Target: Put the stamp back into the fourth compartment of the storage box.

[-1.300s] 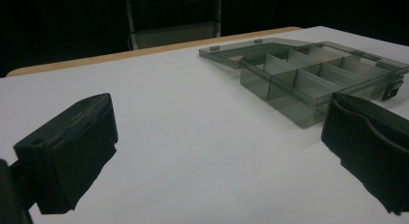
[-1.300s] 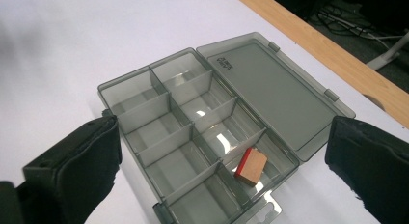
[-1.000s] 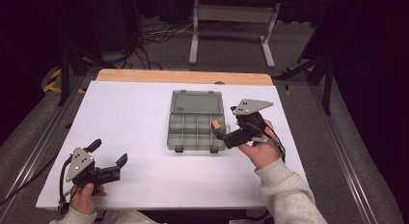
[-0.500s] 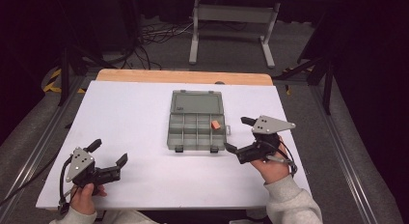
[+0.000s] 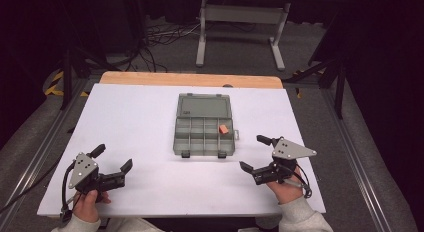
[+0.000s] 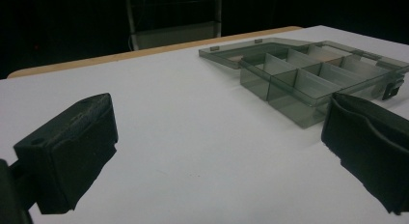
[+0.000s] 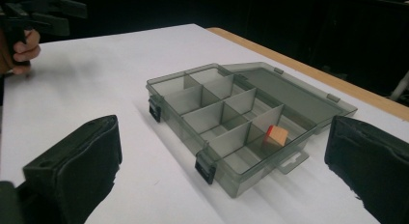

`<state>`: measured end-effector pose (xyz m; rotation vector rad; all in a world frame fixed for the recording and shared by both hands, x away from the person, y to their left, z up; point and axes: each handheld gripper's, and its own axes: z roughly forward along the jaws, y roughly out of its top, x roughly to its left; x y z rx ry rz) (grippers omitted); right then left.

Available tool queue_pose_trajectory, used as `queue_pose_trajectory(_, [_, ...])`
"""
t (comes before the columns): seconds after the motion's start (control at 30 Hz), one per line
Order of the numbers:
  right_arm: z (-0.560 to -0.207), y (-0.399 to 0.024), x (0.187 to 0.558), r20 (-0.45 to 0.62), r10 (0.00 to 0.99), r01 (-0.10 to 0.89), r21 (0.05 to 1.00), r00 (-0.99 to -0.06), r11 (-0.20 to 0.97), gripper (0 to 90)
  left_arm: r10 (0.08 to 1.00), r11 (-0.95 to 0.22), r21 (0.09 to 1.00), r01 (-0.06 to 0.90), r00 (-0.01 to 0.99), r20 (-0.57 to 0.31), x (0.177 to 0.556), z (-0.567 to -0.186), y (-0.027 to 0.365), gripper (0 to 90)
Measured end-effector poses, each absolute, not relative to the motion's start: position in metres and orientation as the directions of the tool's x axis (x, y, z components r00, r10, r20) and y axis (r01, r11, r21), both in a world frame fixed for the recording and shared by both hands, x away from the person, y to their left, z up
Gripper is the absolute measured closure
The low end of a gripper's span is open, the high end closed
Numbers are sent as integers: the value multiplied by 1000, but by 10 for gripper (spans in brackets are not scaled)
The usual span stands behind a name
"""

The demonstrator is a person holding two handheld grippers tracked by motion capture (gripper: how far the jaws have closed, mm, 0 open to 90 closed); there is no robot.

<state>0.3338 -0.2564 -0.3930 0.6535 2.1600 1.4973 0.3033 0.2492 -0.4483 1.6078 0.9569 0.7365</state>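
A grey see-through organizer box (image 5: 186,142) lies mid-table, its lid (image 5: 202,106) folded flat on the far side. A small orange cube (image 5: 223,128) sits in the right-end compartment of the row by the lid; the right gripper view has that cube (image 7: 276,135) inside the box (image 7: 188,101). My right gripper (image 5: 252,152) (image 7: 224,137) is open with nothing in it, a short way near-right of the box. At the near left my left gripper (image 5: 114,157) (image 6: 217,151) also stands open, jaws bare, well apart from the box (image 6: 289,84).
The white table top (image 5: 140,117) has a wooden edge (image 5: 190,79) at the far side. On the dark floor beyond stand a metal frame (image 5: 240,12) and cables (image 5: 150,42). The other hand's gripper (image 7: 43,14) appears far off in the right gripper view.
My right gripper has drawn back from the box toward the near right, leaving the orange cube in its compartment. The left gripper has not moved.
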Motion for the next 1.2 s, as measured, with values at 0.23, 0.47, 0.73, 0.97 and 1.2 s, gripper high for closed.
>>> queue_pose_trajectory(0.23, [-411,-265,328,-68,605,124,955,-793,270,5,874,-103,972,211,487,-13,303,-449,249,1])
queue_pose_trajectory(0.47, [-426,-270,324,-50,614,145,953,-787,264,5,874,-103,972,211,486,-13,303,-448,249,2])
queue_pose_trajectory(0.73, [-440,-272,319,-32,623,168,951,-782,260,5,873,-100,973,210,487,-15,303,-449,249,2])
queue_pose_trajectory(0.97, [-448,-274,319,-7,641,194,950,-768,243,5,871,-103,972,212,491,-15,304,-449,249,2])
queue_pose_trajectory(1.2, [-450,-276,320,-3,653,201,950,-757,238,5,871,-107,971,212,491,-11,304,-450,248,1])
